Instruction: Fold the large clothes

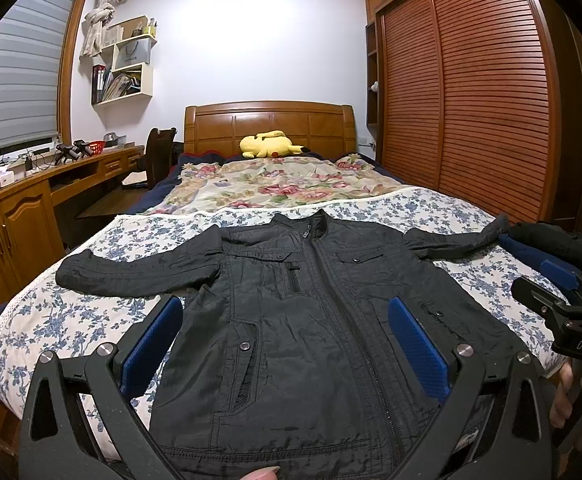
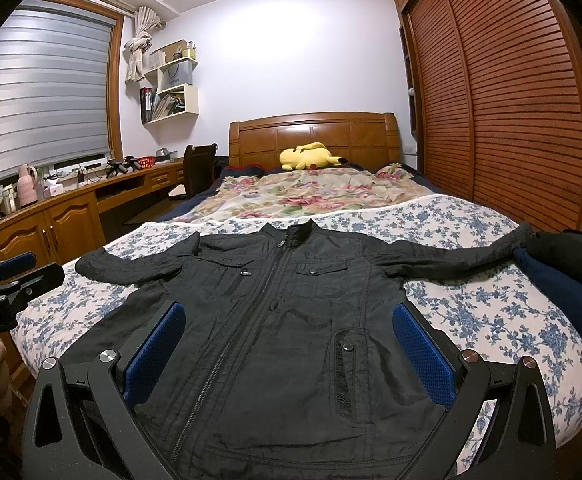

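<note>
A black zip-up jacket (image 1: 291, 320) lies flat, front side up, on the blue-flowered sheet at the foot of the bed (image 1: 43, 320), both sleeves spread out sideways. It also shows in the right wrist view (image 2: 287, 320). My left gripper (image 1: 287, 340) is open and empty, hovering above the jacket's lower half near the hem. My right gripper (image 2: 287, 344) is open and empty too, above the same lower part, a little to the right. Its blue pads also show at the right edge of the left wrist view (image 1: 559, 272).
Folded dark clothes (image 2: 571, 280) lie at the bed's right edge, touching the right sleeve end. A yellow plush toy (image 1: 269, 145) lies by the wooden headboard. A wooden desk (image 1: 31, 200) runs along the left; a slatted wardrobe (image 1: 471, 100) stands on the right.
</note>
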Motion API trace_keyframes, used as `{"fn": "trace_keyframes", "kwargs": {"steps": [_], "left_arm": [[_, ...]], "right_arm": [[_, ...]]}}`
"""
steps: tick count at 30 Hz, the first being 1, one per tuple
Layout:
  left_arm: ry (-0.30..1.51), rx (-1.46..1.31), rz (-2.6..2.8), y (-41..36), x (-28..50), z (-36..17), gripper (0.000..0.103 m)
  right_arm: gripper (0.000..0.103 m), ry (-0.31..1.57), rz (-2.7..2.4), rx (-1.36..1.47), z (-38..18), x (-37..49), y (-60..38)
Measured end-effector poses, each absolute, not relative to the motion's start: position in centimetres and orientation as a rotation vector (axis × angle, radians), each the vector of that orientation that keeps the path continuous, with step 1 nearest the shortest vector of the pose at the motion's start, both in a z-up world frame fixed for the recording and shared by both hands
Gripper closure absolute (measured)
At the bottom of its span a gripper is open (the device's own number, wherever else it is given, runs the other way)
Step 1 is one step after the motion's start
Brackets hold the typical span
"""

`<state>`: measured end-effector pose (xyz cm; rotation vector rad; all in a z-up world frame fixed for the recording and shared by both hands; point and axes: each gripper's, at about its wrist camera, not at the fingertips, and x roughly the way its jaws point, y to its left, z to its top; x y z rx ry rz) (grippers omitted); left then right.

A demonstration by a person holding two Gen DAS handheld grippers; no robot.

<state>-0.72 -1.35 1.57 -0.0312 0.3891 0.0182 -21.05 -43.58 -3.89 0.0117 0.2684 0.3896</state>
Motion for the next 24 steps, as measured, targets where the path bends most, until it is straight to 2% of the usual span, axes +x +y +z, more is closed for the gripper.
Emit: {"fn": "trace_keyframes", "kwargs": {"steps": [24], "left_arm": [[0.467,-0.048,0.076,2.8,0.3,-1.6,0.000]], "right_arm": [[0.000,0.322,0.471,-0.036,-4.5,-18.4,-40.5]]}}
